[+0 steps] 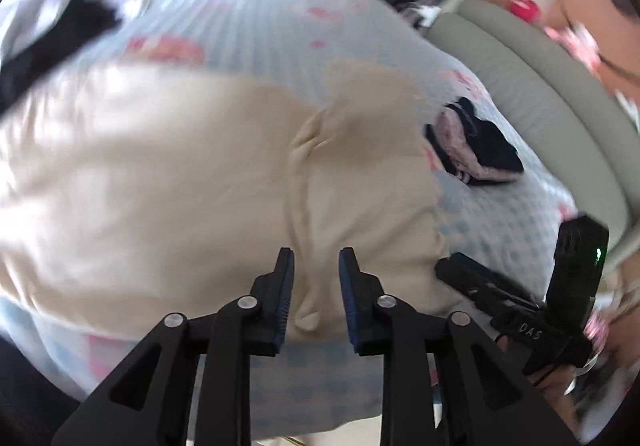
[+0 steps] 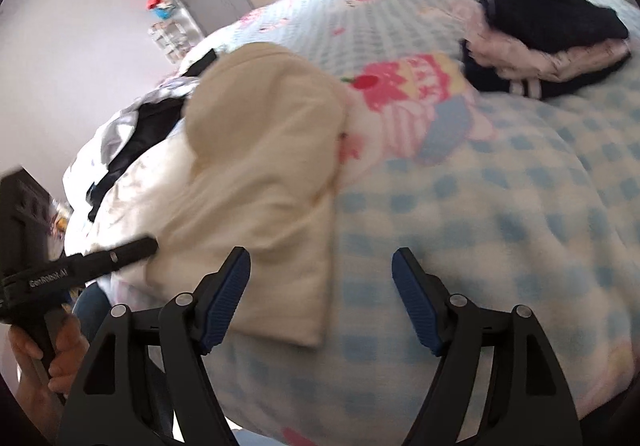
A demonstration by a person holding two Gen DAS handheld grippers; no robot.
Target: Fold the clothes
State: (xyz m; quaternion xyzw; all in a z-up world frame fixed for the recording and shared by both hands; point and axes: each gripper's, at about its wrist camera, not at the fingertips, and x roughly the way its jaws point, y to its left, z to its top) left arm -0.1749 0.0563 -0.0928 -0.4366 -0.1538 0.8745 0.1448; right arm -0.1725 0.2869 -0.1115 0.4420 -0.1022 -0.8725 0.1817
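A cream garment (image 1: 224,182) lies partly folded on a blue-and-white checked bedspread (image 1: 248,18); it also shows in the right wrist view (image 2: 264,174). My left gripper (image 1: 316,266) hovers over the garment's near edge, jaws a little apart and empty. My right gripper (image 2: 320,270) is open and empty, just above the bedspread (image 2: 500,206) beside the garment's right edge. The right gripper shows at the right in the left wrist view (image 1: 480,282), and the left gripper shows at the left in the right wrist view (image 2: 120,254).
A stack of folded dark and pink clothes (image 2: 544,42) (image 1: 476,150) sits on the bed's far right. A heap of black and white clothes (image 2: 132,134) lies beyond the cream garment. A padded grey headboard (image 1: 540,94) borders the bed.
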